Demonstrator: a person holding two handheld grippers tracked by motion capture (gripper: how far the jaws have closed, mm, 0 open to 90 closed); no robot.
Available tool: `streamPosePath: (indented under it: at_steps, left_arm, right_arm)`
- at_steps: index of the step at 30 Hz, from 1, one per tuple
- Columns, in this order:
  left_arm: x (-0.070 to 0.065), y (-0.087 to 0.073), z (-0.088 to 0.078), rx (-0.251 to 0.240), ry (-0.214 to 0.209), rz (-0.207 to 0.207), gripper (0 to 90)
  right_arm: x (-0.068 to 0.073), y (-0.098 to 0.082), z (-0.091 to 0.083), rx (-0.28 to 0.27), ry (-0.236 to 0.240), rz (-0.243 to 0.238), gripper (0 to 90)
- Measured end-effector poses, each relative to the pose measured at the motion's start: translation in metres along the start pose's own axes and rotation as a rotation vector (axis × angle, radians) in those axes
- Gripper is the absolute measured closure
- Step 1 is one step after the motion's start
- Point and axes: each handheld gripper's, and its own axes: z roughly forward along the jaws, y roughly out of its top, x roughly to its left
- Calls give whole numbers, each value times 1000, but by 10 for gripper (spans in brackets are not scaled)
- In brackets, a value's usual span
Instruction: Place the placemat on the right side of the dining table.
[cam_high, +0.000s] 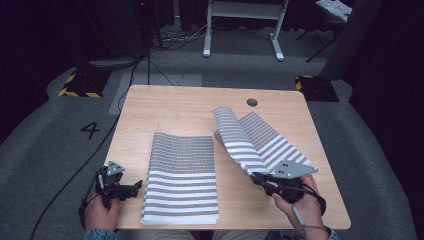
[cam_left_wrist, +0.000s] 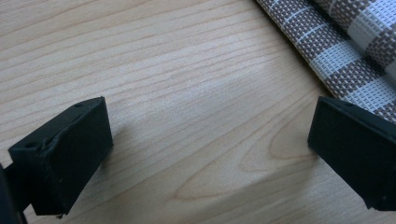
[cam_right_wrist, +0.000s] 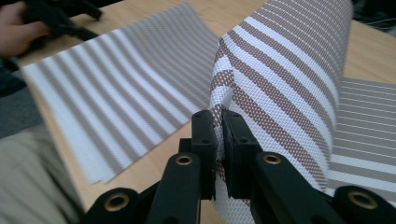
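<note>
Two brown-and-white striped woven mats are on the wooden table (cam_high: 190, 105). One mat (cam_high: 182, 175) lies flat in the front middle, also seen as a flat mat (cam_right_wrist: 121, 93) in the right gripper view. The other mat (cam_high: 250, 137) at the right is lifted and curled over itself. My right gripper (cam_high: 260, 180) is shut on the near edge of that curled mat (cam_right_wrist: 280, 79), the jaws pinching the weave. My left gripper (cam_high: 132, 189) rests low at the front left, open, with bare wood between its jaws. The flat mat's edge (cam_left_wrist: 345, 51) lies just beyond its right jaw.
A round cable hole (cam_high: 252, 102) sits near the table's far edge. Cables (cam_high: 90, 155) trail over the grey floor at the left. A white desk frame (cam_high: 240, 30) stands beyond the table.
</note>
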Motion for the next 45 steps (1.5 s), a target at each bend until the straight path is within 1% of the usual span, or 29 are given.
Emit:
streamPosePath:
  at_steps: [1,5,7,8,9,10,11,12,13,14,15,17,18,19,21,23,24,25,27,28,29,31,32,34,36,38,41,45]
  left_arm:
    - [0,0,0,0,0,0,0]
    - [0,0,0,0,0,0,0]
    - [0,0,0,0,0,0,0]
    - [0,0,0,0,0,0,0]
    - [0,0,0,-2,2,0,0]
    - [0,0,0,0,0,0,0]
    - [0,0,0,0,0,0,0]
    - [0,0,0,0,0,0,0]
    - [0,0,0,0,0,0,0]
    - [0,0,0,0,0,0,0]
    - [0,0,0,0,0,0,0]
    - [0,0,0,0,0,0,0]
    - [0,0,0,0,0,0,0]
    - [0,0,0,0,0,0,0]
    - [0,0,0,0,0,0,0]
    - [0,0,0,0,0,0,0]
    - [0,0,0,0,0,0,0]
    - [0,0,0,0,0,0,0]
    - [0,0,0,0,0,0,0]
    - [0,0,0,0,0,0,0]
    - [0,0,0,0,0,0,0]
    - [0,0,0,0,0,0,0]
    - [0,0,0,0,0,0,0]
    - [0,0,0,0,0,0,0]
    - [0,0,0,0,0,0,0]
    - [0,0,0,0,0,0,0]
    - [0,0,0,0,0,0,0]
    - [0,0,0,0,0,0,0]
  right_arm:
    - [6,-1,1,3,27,-5,849]
    - [22,-6,5,-1,98,-19,847]
    - [31,-11,10,5,143,-32,831]
    - [36,-15,13,25,186,-38,769]
    - [39,-17,16,47,221,-34,681]
    - [42,-20,21,93,274,-26,583]
    - [44,-22,23,109,308,-19,541]
    - [43,-23,23,88,317,-9,467]
    - [39,-22,21,68,293,-1,374]
    - [35,-21,19,54,260,11,344]
    - [28,-20,16,36,224,21,331]
    - [13,-19,10,23,144,69,300]
    - [5,-19,7,17,95,88,297]
    - [-3,-20,5,19,43,105,296]
    - [-17,-23,2,25,-35,133,286]
    - [-35,-30,0,40,-97,174,286]
    - [-40,-32,0,43,-114,188,285]
    - [-48,-37,-1,51,-141,207,285]
    - [-57,-43,-1,57,-172,238,285]
    - [-63,-47,-1,65,-201,246,284]
    - [-67,-50,-1,76,-223,232,284]
    - [-76,-58,1,99,-273,246,276]
    - [-82,-62,2,109,-289,256,270]
    - [-91,-69,4,123,-298,295,269]
    - [-102,-78,6,146,-318,330,265]
    - [-112,-85,8,166,-346,353,264]
    - [-123,-94,12,185,-376,383,247]
    - [-139,-107,16,183,-422,430,212]
